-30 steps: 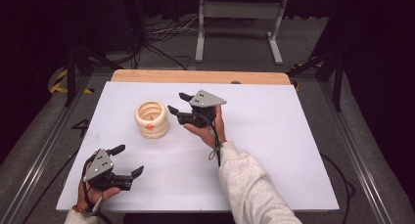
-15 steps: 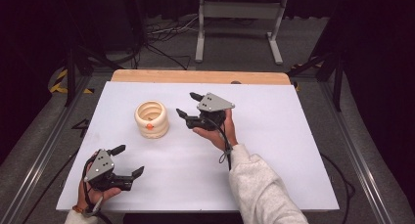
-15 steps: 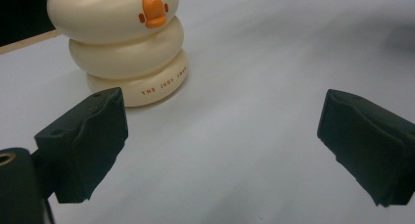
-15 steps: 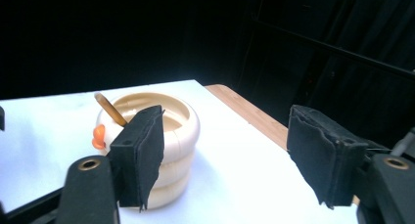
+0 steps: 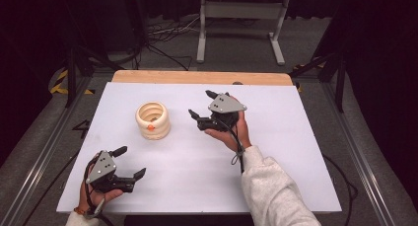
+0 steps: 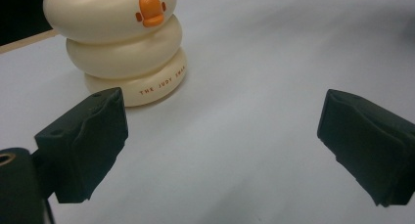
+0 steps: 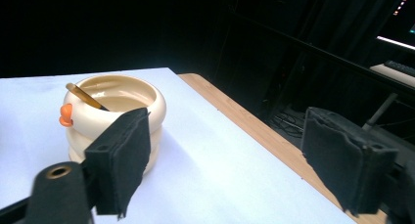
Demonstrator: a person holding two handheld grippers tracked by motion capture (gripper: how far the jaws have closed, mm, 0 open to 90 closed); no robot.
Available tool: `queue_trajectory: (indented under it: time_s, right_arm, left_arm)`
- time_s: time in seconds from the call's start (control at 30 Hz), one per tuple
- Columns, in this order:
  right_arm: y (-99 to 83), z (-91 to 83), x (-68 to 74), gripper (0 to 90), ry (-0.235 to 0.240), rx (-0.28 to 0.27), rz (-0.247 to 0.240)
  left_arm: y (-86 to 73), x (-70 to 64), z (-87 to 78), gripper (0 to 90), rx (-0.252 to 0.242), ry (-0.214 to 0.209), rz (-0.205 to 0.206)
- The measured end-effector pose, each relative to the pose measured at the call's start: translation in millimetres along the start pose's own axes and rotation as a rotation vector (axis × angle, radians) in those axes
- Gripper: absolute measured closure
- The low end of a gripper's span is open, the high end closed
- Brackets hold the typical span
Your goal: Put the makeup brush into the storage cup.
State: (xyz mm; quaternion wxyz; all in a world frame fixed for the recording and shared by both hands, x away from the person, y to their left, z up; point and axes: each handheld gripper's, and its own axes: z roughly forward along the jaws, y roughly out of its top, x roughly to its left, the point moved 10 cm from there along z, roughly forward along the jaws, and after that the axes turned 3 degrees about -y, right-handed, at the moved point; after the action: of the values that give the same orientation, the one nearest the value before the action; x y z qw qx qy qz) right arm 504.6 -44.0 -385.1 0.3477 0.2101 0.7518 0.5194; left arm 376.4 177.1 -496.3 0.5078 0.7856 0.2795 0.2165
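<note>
Over the last second the right gripper, jaws spread and empty, drew back rightward from the cream ringed holder, which stood left of the table's centre. Likely a release completed. The left gripper rested open near the front-left corner.

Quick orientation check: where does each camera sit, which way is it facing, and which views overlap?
High view: above the person's side, looking forward and down on the table; both forearms, left tongs, right tongs.
Left gripper view: rides the left tongs, low over the table, facing the duck cup.
Right gripper view: rides the right tongs, facing the cup and the table's far edge.
All three share the cup.
</note>
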Motion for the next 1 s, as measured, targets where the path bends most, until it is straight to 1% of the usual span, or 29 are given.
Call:
queue_trajectory:
  time_s: [0.2, 0.3, 0.37, 0.47, 0.67, 0.9, 1.0]
  right_arm:
    - [-2.6, -5.6, -5.8, 11.3, -0.042, 0.014, -0.023]
    - [-4.1, -8.1, -7.1, 10.6, -0.052, 0.02, -0.036]
    - [-4.9, -10.5, -7.5, 8.6, -0.046, 0.022, -0.034]
    - [-5.3, -15.5, -9.3, 5.8, -0.047, 0.012, -0.014]
    - [-8.1, -25.7, -14.5, 4.5, -0.059, 0.012, 0.001]
    - [-13.6, -36.5, -18.3, 4.9, -0.079, 0.028, -0.023]
    - [-15.7, -41.2, -19.6, 5.2, -0.082, 0.031, -0.022]
  left_arm:
    - [0.0, -0.4, -0.3, 5.4, 0.001, -0.001, 0.003]
    - [0.1, -0.8, 0.1, 5.4, 0.0, -0.002, 0.002]
    - [0.4, -0.9, 0.0, 5.4, -0.001, -0.001, 0.004]
    - [0.4, -2.2, 0.0, 5.4, 0.0, -0.004, 0.003]
    - [0.4, -3.4, 0.4, 5.3, 0.005, -0.005, 0.011]
    - [0.1, -3.2, 0.5, 4.9, 0.008, -0.001, 0.018]
    - [0.3, -3.6, 0.7, 4.9, 0.008, 0.003, 0.021]
